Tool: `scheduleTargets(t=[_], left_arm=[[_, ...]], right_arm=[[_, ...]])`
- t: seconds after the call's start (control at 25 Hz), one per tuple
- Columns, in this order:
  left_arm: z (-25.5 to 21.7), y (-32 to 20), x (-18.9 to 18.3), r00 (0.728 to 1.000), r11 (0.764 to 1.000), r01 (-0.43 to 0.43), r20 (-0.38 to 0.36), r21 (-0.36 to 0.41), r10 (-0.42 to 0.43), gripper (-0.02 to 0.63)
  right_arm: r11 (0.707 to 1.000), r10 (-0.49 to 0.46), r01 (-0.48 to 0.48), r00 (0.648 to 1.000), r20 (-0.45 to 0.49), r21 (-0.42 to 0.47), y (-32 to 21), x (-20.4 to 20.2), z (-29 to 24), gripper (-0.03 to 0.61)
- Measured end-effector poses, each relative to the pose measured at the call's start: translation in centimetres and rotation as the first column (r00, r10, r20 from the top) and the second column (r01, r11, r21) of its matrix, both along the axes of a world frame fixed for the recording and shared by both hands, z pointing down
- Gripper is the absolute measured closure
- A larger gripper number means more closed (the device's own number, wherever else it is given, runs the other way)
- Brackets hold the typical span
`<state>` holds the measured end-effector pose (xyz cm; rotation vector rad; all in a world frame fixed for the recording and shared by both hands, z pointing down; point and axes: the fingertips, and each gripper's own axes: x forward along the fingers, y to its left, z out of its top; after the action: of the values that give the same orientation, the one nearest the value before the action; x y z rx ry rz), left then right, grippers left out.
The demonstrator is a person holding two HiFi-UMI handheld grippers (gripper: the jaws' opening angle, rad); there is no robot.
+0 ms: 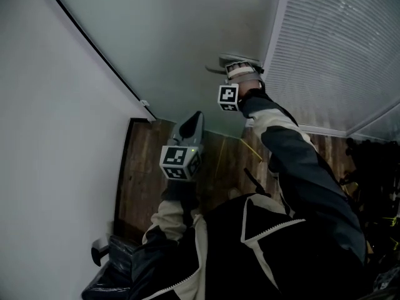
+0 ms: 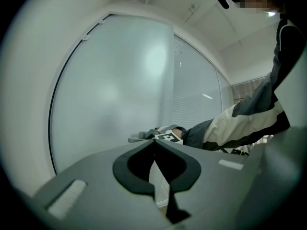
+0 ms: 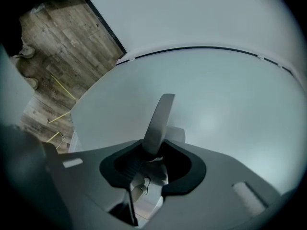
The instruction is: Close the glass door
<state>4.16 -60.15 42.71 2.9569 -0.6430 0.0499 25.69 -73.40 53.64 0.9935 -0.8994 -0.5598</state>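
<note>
1. Grip on the door handle [image 3: 160, 121] is taken by the right tool [image 1: 240, 72]. The metal lever stands between its jaws and is pinched near its root, so the door can be moved by its own fitting and not by a push on bare glass.
2. Frosted glass door [image 1: 175, 36] is found at the far side, straight ahead, between the white wall [image 1: 50, 136] at the left and the panel with blinds [image 1: 337, 49] at the right. Its handle sits near the door's right edge, and the right arm is stretched out to reach it there.
3. Left tool [image 1: 195, 120] is held nearer, apart from the glass, with its jaws closed together on nothing. It is pointed toward the door and is judged to be left free because one tool is enough for the lever.
4. Dark edge strip [image 1: 94, 49] is seen along the door's left side, against the wall. Whether the door is already fully home cannot be told.
5. Yellow cord [image 1: 252, 149] lies on the wooden floor [image 1: 150, 174] near the door's foot. It is judged worth watching, since it might be caught as the door is moved.
</note>
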Motion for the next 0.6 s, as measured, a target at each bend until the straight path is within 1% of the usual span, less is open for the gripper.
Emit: scheduleTargets(t=[0.12,0.28,0.4,0.52,0.6], left_arm=[[0.2,-0.2,1.2,1.0,1.0,0.008,-0.001,-0.013,-0.008,0.611],[1.6,1.0,2.3,1.0,1.0,0.003,0.028,-0.024,-0.002,0.611],[2.4,0.9,2.2,0.998,0.999,0.025,0.05,-0.031,-0.023,0.611],[2.7,0.1,1.5,0.996,0.997,0.065,0.058,-0.044,-0.063,0.611],[2.7,-0.5,1.0,0.994,0.995,0.091,0.061,-0.04,-0.088,0.611]], right_arm=[[1.0,0.003,-0.003,1.0,0.009,-0.001,-2.0,2.5,0.4,0.459],[1.0,0.019,-0.019,1.0,0.021,0.013,-3.9,5.0,0.2,0.459],[0.999,0.037,-0.037,0.999,0.035,0.021,-5.3,6.6,-0.2,0.459],[0.998,0.049,-0.051,0.997,0.058,0.035,-6.5,7.9,-0.3,0.464],[0.998,0.055,-0.057,0.997,0.06,0.038,-7.2,8.6,-0.3,0.466]])
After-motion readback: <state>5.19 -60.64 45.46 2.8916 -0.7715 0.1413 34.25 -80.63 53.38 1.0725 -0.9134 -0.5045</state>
